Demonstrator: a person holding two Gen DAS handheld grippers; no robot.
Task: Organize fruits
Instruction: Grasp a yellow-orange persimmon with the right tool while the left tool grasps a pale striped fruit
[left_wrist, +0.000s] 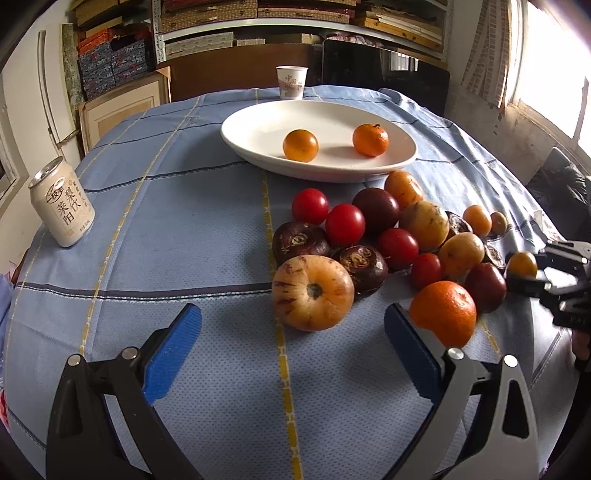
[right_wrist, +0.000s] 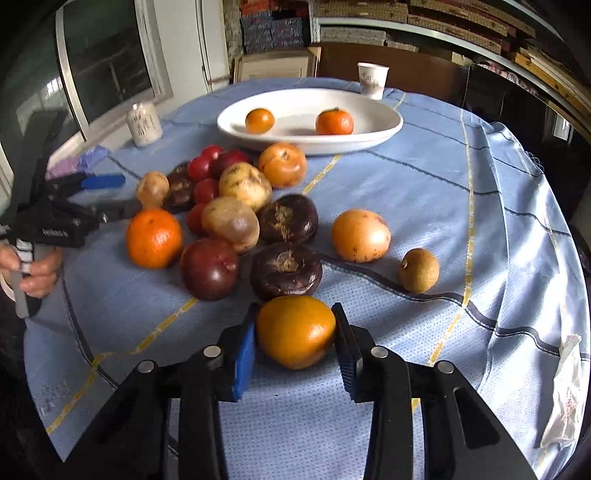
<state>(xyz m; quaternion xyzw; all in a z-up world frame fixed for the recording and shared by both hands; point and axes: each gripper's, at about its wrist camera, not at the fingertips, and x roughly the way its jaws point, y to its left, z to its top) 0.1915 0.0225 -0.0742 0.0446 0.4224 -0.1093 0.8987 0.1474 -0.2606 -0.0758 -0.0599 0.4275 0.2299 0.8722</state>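
The right tool (right_wrist: 295, 334) is clamped on a small orange-yellow fruit (right_wrist: 295, 330) at the near edge of the pile, both pads against its flanks; the fruit appears to sit on the blue checked cloth (right_wrist: 424, 184), though whether it has left the surface cannot be told. The left tool (left_wrist: 291, 325) stands wide and empty, just short of a pale streaked fruit (left_wrist: 313, 292) and a bright mandarin (left_wrist: 443, 312). The white oval dish (left_wrist: 258, 122), beyond the pile, already carries two small orange fruits (left_wrist: 300, 145).

The fruit is round and glossy, so a grip off its widest part could let it squirt out during the lift and roll toward the table edge. The carry to the dish passes over the crowded heap; a low sweep could nudge the dark fruits (right_wrist: 286, 271) just ahead.

Only the right wrist view shows the pads pressing the fruit and the hand (right_wrist: 35, 271) working the other tool. Only the left wrist view shows the drink can (left_wrist: 62, 206) clearly.
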